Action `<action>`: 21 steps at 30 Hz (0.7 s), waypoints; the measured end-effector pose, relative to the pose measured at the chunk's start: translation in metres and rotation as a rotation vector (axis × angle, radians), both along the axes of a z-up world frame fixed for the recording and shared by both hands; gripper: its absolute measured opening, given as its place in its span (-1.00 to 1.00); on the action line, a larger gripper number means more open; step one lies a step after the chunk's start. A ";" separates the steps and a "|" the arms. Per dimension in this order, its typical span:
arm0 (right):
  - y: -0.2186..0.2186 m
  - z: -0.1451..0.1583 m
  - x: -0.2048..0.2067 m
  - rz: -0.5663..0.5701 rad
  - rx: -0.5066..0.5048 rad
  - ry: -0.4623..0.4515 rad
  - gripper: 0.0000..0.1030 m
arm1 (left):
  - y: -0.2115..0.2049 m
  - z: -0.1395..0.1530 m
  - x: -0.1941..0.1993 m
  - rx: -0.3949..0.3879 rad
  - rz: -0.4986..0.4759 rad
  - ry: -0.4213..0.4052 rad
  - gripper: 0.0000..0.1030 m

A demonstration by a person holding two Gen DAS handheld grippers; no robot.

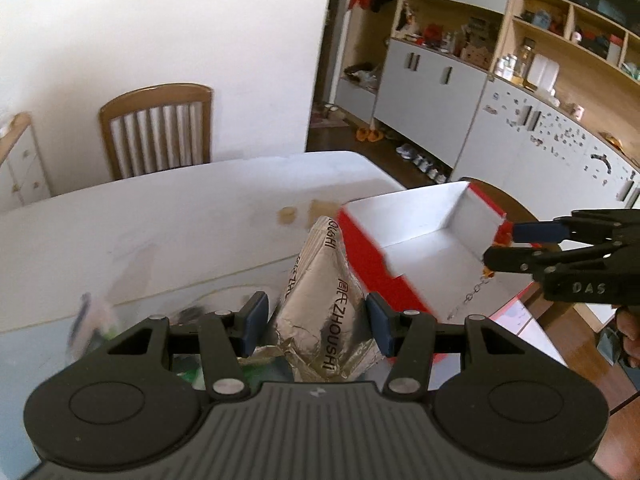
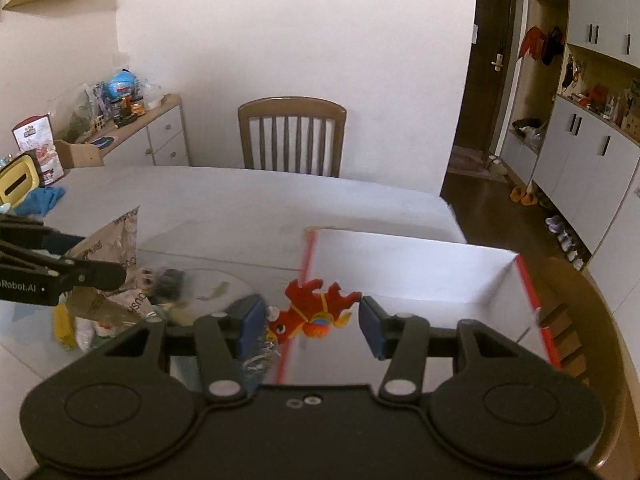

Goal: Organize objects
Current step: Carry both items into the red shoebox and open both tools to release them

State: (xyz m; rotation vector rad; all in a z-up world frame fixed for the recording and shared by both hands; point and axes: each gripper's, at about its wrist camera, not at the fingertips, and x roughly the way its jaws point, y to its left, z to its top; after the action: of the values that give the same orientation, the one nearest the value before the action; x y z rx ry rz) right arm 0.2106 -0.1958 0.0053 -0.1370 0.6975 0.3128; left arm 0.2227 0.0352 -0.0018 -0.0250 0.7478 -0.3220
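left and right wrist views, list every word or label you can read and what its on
"ZHOUSHI", beside Chinese characters too blurred to make out: on the silver foil packet between the left gripper's pads.
"DAS": raised letters on the right gripper body, left wrist view.
"Robot.AI", start cut off: on the left gripper body, right wrist view.
Print on the red-and-white bag on the sideboard: too small to read.
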 end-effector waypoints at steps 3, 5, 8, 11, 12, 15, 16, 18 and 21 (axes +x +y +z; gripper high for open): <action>-0.020 -0.004 0.009 -0.003 -0.004 0.007 -0.02 | -0.031 0.001 0.016 0.000 -0.021 0.007 0.03; -0.034 -0.007 0.016 -0.009 -0.004 0.013 -0.02 | -0.050 0.001 0.027 -0.006 -0.037 0.011 0.04; -0.056 -0.013 0.026 -0.016 0.003 0.024 -0.02 | -0.076 -0.001 0.045 -0.013 -0.053 0.032 0.04; -0.076 -0.019 0.037 -0.028 0.010 0.038 -0.02 | -0.102 -0.007 0.057 0.009 -0.065 0.045 0.04; -0.082 -0.022 0.040 -0.031 0.010 0.043 -0.02 | -0.110 -0.009 0.062 0.019 -0.070 0.050 0.04; -0.098 -0.032 0.049 -0.042 0.012 0.065 -0.02 | -0.133 -0.016 0.074 0.039 -0.085 0.064 0.04; -0.102 -0.035 0.051 -0.045 0.012 0.072 -0.02 | -0.138 -0.019 0.077 0.043 -0.088 0.072 0.04; -0.110 -0.043 0.057 -0.047 0.013 0.094 -0.02 | -0.150 -0.024 0.084 0.053 -0.096 0.088 0.04; -0.116 -0.058 0.064 -0.034 -0.009 0.126 -0.02 | -0.169 -0.035 0.093 0.077 -0.116 0.102 0.04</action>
State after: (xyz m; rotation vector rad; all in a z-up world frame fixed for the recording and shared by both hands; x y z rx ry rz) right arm 0.2747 -0.3120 -0.0525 -0.1144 0.8254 0.2875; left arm 0.3155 -0.1335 -0.0366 0.0756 0.8643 -0.4047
